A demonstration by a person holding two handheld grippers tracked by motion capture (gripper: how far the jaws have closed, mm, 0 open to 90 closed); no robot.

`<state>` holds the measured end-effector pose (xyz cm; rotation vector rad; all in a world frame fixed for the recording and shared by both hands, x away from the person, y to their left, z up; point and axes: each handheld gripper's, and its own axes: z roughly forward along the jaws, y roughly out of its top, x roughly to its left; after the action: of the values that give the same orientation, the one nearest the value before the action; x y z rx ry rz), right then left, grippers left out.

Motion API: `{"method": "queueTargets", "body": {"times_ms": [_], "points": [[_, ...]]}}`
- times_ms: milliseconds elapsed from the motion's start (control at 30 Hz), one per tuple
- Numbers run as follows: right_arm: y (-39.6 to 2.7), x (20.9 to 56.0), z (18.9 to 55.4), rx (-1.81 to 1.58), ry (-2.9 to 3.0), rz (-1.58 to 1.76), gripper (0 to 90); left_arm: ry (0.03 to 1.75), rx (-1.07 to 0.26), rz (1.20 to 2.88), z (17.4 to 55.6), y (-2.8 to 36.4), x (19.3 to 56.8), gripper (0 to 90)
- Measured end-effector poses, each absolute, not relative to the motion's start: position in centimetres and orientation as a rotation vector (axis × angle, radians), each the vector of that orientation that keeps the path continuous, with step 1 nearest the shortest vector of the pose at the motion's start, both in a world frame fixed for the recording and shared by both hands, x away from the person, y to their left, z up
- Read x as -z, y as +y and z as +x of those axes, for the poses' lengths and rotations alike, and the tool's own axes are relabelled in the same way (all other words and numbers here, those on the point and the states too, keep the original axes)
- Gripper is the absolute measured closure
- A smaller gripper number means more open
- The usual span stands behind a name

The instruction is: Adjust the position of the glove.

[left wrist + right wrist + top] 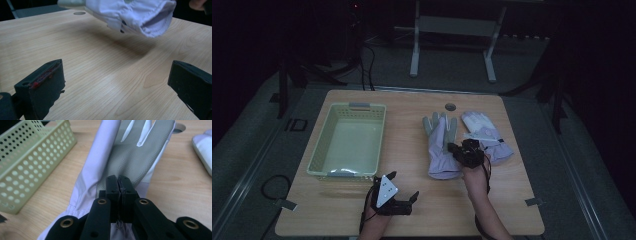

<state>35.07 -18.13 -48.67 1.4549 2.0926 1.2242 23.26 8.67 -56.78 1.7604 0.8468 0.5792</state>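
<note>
The right tool (119,185) is clenched on the grey-palmed glove (440,145), which lies on the tabletop (412,200) right of the basket (348,142). The second glove (486,135) lies beyond it. The left tool (404,187), near the basket's front, gapes released.

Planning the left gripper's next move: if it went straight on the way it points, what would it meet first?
Probably the cuff of the nearer glove, which lies ahead of the open left gripper across bare table; depth is hard to judge.
</note>
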Motion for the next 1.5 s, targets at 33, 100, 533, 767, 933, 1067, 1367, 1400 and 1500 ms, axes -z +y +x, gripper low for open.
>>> {"method": "queueTargets", "body": {"times_ms": [33, 100, 533, 767, 933, 1067, 1367, 1400, 1500], "points": [[-18.1, 49.0, 35.1, -1.210, 2.104, 1.453, 87.5, 0.847, -0.579, 1.760, 23.3, 8.7, 56.8, 0.7], [-18.1, 49.7, 35.1, -1.208, 2.102, 1.476, 87.5, 0.849, -0.577, 1.759, 23.3, 8.7, 56.8, 0.7], [-16.9, 54.1, 36.4, -0.996, 2.146, 1.464, 86.0, 0.841, -0.582, 1.765, 23.2, 8.6, 56.8, 0.7], [-16.8, 54.4, 36.7, -0.982, 2.174, 1.433, 81.1, 0.839, -0.585, 1.766, 23.2, 8.6, 56.8, 0.7], [-17.2, 53.7, 36.7, -0.990, 2.183, 1.435, 70.8, 0.840, -0.584, 1.766, 23.2, 8.6, 56.8, 0.7], [-17.6, 52.9, 37.1, -0.979, 2.235, 1.393, 62.5, 0.840, -0.581, 1.767, 23.2, 8.7, 56.8, 0.7], [-19.3, 49.6, 38.1, -0.957, 2.263, 1.264, 52.3, 0.843, -0.581, 1.762, 23.2, 8.6, 56.8, 0.7], [-19.6, 49.2, 38.3, -0.966, 2.262, 1.252, 52.0, 0.843, -0.581, 1.762, 23.2, 8.6, 56.8, 0.7], [-20.4, 48.3, 38.6, -0.957, 2.254, 1.211, 52.1, 0.844, -0.581, 1.762, 23.2, 8.6, 56.8, 0.7]]}}
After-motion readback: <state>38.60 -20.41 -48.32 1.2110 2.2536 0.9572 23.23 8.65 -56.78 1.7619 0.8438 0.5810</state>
